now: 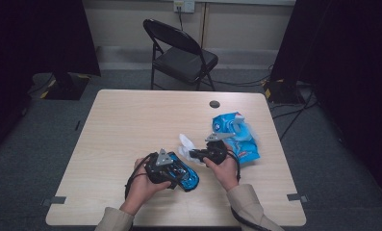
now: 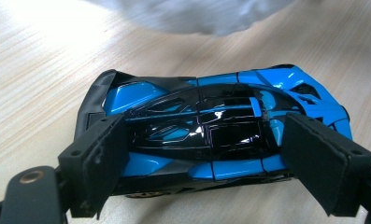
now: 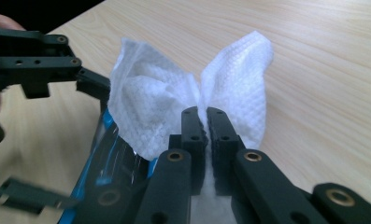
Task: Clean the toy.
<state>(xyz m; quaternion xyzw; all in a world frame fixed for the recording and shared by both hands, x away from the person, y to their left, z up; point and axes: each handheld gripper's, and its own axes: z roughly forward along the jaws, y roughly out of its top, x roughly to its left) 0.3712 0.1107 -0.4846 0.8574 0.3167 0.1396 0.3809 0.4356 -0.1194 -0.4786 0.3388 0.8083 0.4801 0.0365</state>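
A blue and black toy car lies on the table near its front edge. My left gripper is shut on it. In the left gripper view the two pads press against the car at its two ends. My right gripper is shut on a crumpled white wipe. It holds the wipe just behind and to the right of the car. In the right gripper view the jaws pinch the wipe at its middle, and it fans out over the car's edge.
A blue packet of wipes lies to the right of my right gripper. A round cable hole sits near the table's far edge. A black folding chair stands beyond the table. Cables run over the floor at the right.
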